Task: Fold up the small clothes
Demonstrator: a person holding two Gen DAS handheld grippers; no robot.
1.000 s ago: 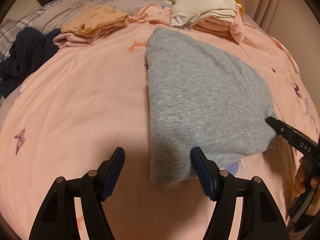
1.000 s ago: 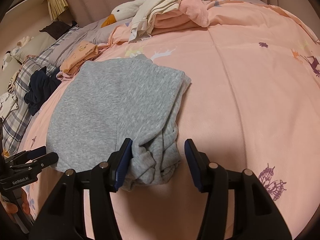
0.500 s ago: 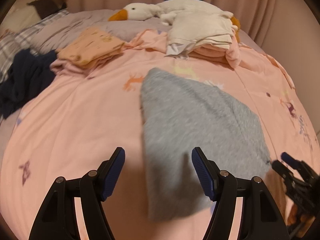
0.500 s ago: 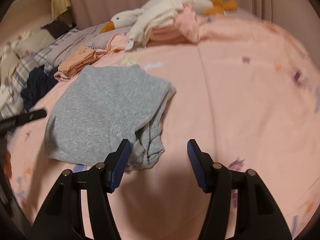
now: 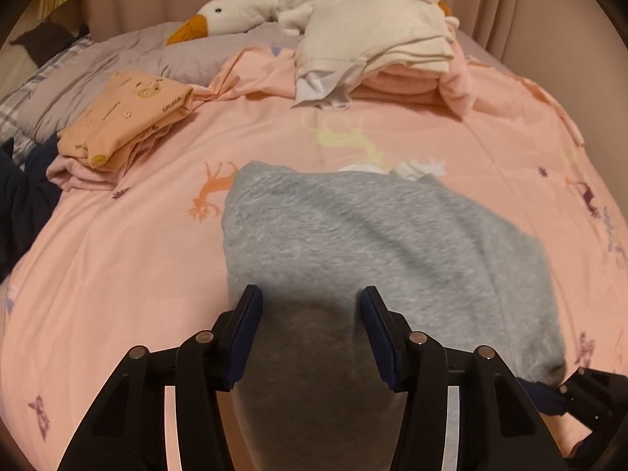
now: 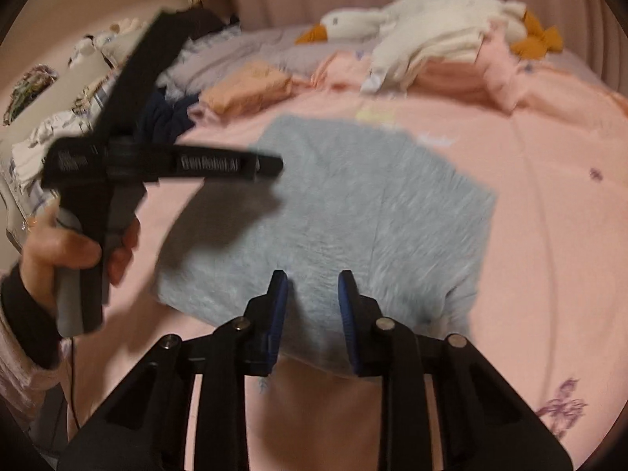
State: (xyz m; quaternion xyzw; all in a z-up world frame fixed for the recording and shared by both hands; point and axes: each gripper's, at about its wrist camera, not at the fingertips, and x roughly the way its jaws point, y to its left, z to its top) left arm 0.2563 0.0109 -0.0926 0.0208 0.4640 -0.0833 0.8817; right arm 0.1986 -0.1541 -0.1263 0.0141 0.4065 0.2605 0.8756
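A folded grey garment [image 5: 376, 251] lies on the pink bedspread [image 5: 129, 274]; it also shows in the right wrist view [image 6: 353, 212]. My left gripper [image 5: 308, 314] is open, its fingers astride the garment's near edge. My right gripper [image 6: 312, 298] is partly closed but still open, its fingers over the garment's near edge with grey cloth between them. The left gripper also shows in the right wrist view [image 6: 271, 165], held in a hand above the garment's left side. The right gripper's tip [image 5: 569, 386] shows at the garment's right corner.
A folded orange garment [image 5: 125, 117] lies at the back left on a pink one. A pile of white and pink clothes [image 5: 376, 55] and a plush goose [image 5: 235, 15] lie at the back. Dark blue clothes [image 5: 19, 200] lie at the left edge.
Both grippers have moved forward over the garment's near edge. Both jaws have narrowed, the right more. The left gripper now hangs raised above the garment's left side.
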